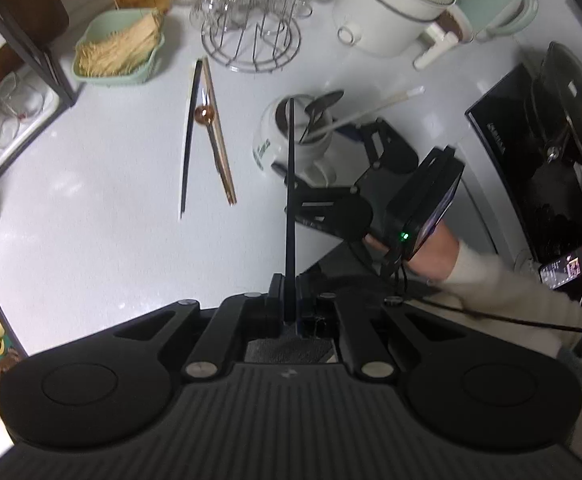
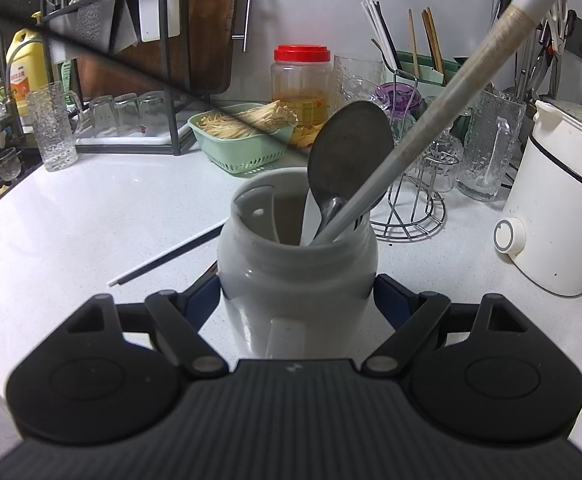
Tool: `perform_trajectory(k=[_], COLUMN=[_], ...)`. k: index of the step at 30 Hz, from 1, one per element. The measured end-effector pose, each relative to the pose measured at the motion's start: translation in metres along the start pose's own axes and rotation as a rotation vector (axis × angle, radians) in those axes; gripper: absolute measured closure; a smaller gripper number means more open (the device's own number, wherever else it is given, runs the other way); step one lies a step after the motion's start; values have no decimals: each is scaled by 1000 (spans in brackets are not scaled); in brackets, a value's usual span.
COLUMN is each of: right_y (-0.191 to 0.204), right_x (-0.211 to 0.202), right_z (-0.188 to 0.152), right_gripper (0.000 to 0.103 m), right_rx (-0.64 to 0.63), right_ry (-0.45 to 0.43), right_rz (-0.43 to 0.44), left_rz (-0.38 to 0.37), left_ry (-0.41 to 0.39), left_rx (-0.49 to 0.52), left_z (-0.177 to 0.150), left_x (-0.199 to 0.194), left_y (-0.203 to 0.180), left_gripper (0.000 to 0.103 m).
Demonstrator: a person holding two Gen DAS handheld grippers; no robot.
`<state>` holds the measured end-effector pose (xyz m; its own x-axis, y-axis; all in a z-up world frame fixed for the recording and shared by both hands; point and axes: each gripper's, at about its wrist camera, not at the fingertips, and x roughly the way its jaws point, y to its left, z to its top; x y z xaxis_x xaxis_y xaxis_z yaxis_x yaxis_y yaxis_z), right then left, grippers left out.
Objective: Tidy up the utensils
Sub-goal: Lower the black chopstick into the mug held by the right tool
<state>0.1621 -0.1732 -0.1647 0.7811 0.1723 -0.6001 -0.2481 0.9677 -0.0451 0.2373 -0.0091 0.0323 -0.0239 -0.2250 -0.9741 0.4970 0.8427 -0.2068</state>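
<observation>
My left gripper [image 1: 290, 300] is shut on a black chopstick [image 1: 290, 184] whose far tip reaches the mouth of the white mug [image 1: 283, 140]. The same chopstick crosses the right wrist view [image 2: 103, 53] as a dark diagonal line. My right gripper [image 2: 297, 292] is shut on the white mug [image 2: 297, 276], which holds a metal spoon [image 2: 349, 148] and a grey-white chopstick [image 2: 451, 92]. On the counter to the left lie a black chopstick [image 1: 189, 136], a wooden pair [image 1: 219, 136] and a copper spoon [image 1: 205, 114].
A green basket of noodles [image 1: 119, 46], a wire glass rack [image 1: 251, 20], a white rice cooker [image 1: 395, 4] and a kettle [image 1: 499, 4] stand at the back. A dish rack with glasses [image 1: 3, 116] is left; an induction hob with a pan [image 1: 551, 140] is right.
</observation>
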Motion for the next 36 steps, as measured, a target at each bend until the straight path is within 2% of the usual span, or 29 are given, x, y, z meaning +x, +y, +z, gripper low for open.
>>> perform_trajectory(k=[4, 19, 31, 36], right_y=[1, 1, 1, 1], right_x=[0, -1, 0, -1], right_z=[-1, 0, -1, -1], right_gripper=[17, 17, 17, 17], right_rx=[0, 11, -2, -3], right_ry=[-3, -2, -11, -10], right_rz=[-1, -5, -5, -6], left_rz=[-15, 16, 9, 17], left_ry=[28, 119, 47, 14], left_rx=[-27, -33, -39, -9], left_z=[4, 39, 86, 100], left_x=[7, 27, 19, 18], left_y=[3, 4, 15, 11], left_gripper=[97, 97, 96, 97])
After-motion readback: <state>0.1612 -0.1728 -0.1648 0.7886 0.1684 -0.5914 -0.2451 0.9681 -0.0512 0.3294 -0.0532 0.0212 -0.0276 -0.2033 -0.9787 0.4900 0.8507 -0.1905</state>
